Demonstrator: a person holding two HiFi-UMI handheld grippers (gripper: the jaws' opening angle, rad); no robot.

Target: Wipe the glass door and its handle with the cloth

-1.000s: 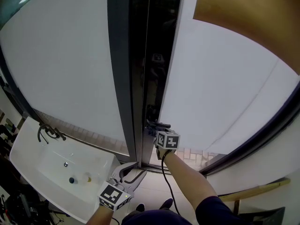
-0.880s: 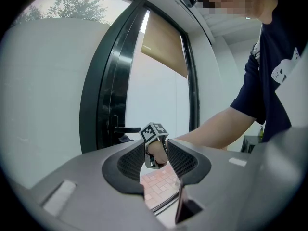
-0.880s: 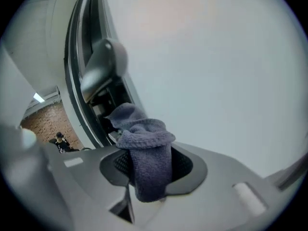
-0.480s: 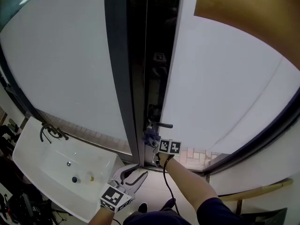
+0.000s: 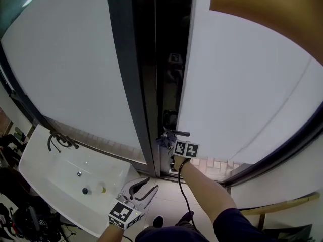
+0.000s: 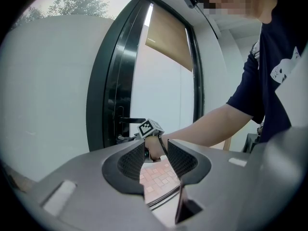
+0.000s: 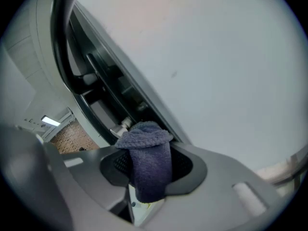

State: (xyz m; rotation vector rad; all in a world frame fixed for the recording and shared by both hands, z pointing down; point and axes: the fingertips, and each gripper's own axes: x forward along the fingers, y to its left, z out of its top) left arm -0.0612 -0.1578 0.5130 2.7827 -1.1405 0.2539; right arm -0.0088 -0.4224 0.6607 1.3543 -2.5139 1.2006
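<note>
Left gripper: I hold it low by my body, well apart from the door. In its own view its jaws stand spread with nothing between them; only the far floor tiles and my other hand show through the gap.

Sink: it sits off to the left under the frosted panel and plays no part in this move.

Door edge: the dark strip runs straight up the middle of the head view, and the work is at its foot.

Handle: this dark lever has its long axis running sideways from the door edge out over the pale glass. From my cloth it lies just above and a touch to the right, very near. I cannot tell whether they touch.

Cloth: it is a blue-grey knitted wad that bulges out past the fingertips toward the dark channel of the door edge.

Right gripper: it is by far the nearer of the two to the handle. Its jaws are pinched on the cloth, holding it folded between the pads.

Glass door: the frosted pane spreads up and to the right of the gripper. I judge that a short lift would bring the cloth onto the lever.
</note>
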